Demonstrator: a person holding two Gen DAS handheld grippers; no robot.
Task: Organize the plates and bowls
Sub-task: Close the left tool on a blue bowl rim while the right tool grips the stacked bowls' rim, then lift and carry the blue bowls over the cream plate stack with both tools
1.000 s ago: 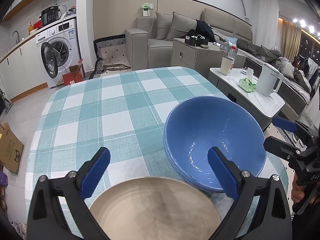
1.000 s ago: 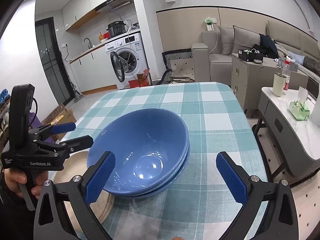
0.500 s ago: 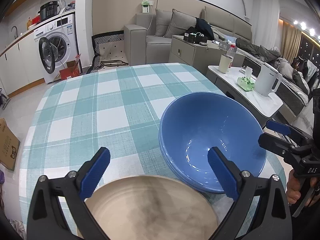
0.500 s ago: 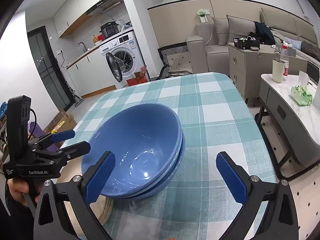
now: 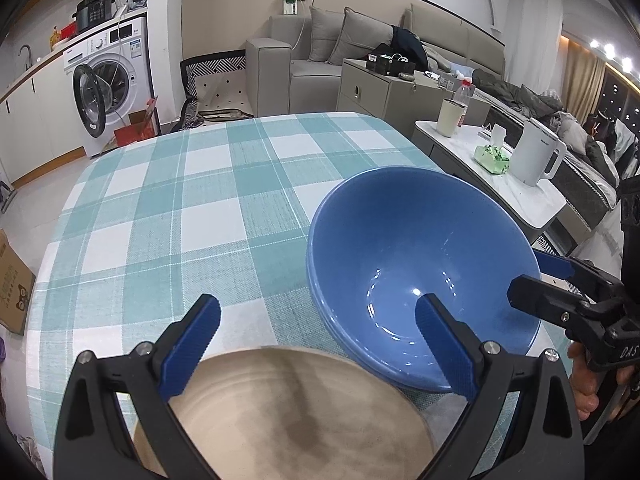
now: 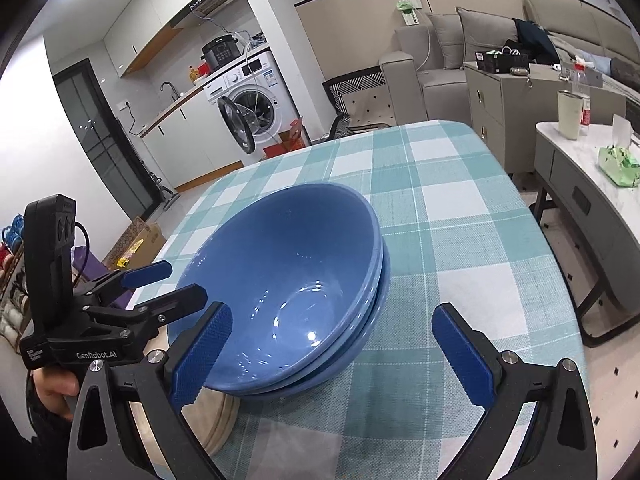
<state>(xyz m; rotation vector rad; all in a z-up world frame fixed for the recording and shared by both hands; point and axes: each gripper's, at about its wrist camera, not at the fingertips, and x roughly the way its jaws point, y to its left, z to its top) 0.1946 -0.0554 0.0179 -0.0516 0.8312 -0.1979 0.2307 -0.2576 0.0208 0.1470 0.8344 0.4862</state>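
On the checked tablecloth (image 5: 168,216), the job looks partly done: at near left a beige plate (image 5: 288,412) lies beneath the wide-open, empty left gripper (image 5: 318,346), and just right of it two nested blue bowls (image 6: 288,288) sit before the wide-open, empty right gripper (image 6: 332,356).
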